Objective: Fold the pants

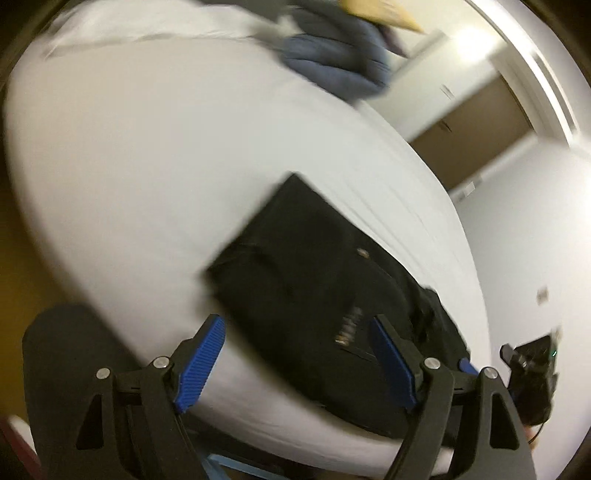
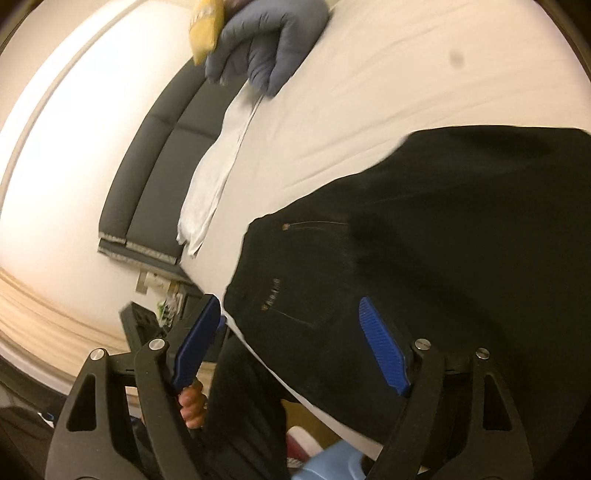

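Observation:
Black pants (image 1: 314, 277) lie folded flat on the white bed (image 1: 147, 166), near its front edge. A small metal rivet and a pocket label show on them. My left gripper (image 1: 295, 358) is open and empty, held above the pants' near end. In the right wrist view the pants (image 2: 443, 240) fill the right half. My right gripper (image 2: 288, 343) is open and empty above their waist end by the bed's (image 2: 406, 74) edge. The right gripper also shows at the left view's right edge (image 1: 532, 369).
A blue-grey padded item (image 1: 332, 62) and a yellow object (image 1: 380, 11) lie at the bed's far end, also in the right view (image 2: 266, 44). A white cloth (image 2: 214, 173) lies along the bed's side. A dark padded headboard (image 2: 155, 177) stands behind. Wooden floor (image 2: 55, 314) is below.

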### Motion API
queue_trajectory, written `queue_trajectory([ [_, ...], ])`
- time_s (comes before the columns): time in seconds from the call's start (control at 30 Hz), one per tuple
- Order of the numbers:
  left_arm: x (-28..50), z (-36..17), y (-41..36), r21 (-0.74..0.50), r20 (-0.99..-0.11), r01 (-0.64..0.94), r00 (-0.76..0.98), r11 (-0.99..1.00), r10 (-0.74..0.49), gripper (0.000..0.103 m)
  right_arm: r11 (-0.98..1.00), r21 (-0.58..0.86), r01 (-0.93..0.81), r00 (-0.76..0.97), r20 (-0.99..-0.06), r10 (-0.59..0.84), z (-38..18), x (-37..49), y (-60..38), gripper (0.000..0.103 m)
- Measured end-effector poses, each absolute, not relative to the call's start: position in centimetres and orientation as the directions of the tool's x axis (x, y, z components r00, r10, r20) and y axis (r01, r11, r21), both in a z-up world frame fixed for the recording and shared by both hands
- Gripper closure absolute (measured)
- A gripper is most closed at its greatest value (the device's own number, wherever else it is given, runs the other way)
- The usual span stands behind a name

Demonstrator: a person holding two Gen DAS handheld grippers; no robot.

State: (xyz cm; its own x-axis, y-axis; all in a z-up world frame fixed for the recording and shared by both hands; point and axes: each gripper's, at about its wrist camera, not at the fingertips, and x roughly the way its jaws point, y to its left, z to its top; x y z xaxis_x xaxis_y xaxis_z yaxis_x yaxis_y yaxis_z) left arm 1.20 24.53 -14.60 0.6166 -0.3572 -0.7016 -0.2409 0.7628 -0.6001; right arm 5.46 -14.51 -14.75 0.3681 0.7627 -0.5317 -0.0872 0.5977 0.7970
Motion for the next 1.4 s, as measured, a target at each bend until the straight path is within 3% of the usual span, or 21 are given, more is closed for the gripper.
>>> queue_trajectory([
  [0.4, 3.4, -19.4, 26.4, -0.766, -0.615, -0.329, 0.625, 0.552, -0.481, 0.021, 0.521, 0.854, 0.001, 0.277, -0.501, 0.82, -17.6, 9.1, -11.0, 0.027],
  [0.57, 4.9, -19.5, 26.3, -0.788, -0.595, -0.333, 0.627, 0.518, -0.502, 0.02, 0.552, 0.834, 0.022, 0.222, -0.542, 0.81, -19.2, 9.8, -9.6, 0.027],
  [0.67, 5.6, -19.6, 26.0, -0.788, -0.598, -0.335, 0.617, 0.517, -0.512, 0.036, 0.569, 0.822, 0.031, 0.187, -0.564, 0.805, -20.0, 10.7, -8.6, 0.027],
  [0.73, 5.6, -19.9, 26.0, -0.792, -0.596, -0.338, 0.605, 0.508, -0.528, 0.066, 0.634, 0.77, 0.071, 0.146, -0.637, 0.757, -21.3, 11.3, -8.2, 0.031],
  [0.8, 5.7, -20.4, 26.0, -0.801, -0.591, -0.345, 0.59, 0.489, -0.551, 0.079, 0.632, 0.767, 0.109, 0.145, -0.641, 0.754, -22.5, 11.5, -8.4, 0.035],
  [1.03, 5.7, -18.0, 24.8, -0.78, -0.593, -0.282, 0.619, 0.559, -0.515, 0.089, 0.615, 0.778, 0.127, 0.183, -0.628, 0.757, -22.4, 11.0, -8.6, 0.035],
  [1.3, 6.8, -10.4, 18.4, -0.676, -0.577, -0.065, 0.666, 0.734, -0.473, 0.089, 0.606, 0.785, 0.132, 0.201, -0.619, 0.759, -22.8, 10.8, -8.4, 0.033],
  [1.4, 7.2, -7.0, 14.2, -0.613, -0.571, 0.045, 0.665, 0.789, -0.482, 0.089, 0.55, 0.816, 0.179, 0.213, -0.578, 0.788, -22.3, 11.0, -9.8, 0.033],
])
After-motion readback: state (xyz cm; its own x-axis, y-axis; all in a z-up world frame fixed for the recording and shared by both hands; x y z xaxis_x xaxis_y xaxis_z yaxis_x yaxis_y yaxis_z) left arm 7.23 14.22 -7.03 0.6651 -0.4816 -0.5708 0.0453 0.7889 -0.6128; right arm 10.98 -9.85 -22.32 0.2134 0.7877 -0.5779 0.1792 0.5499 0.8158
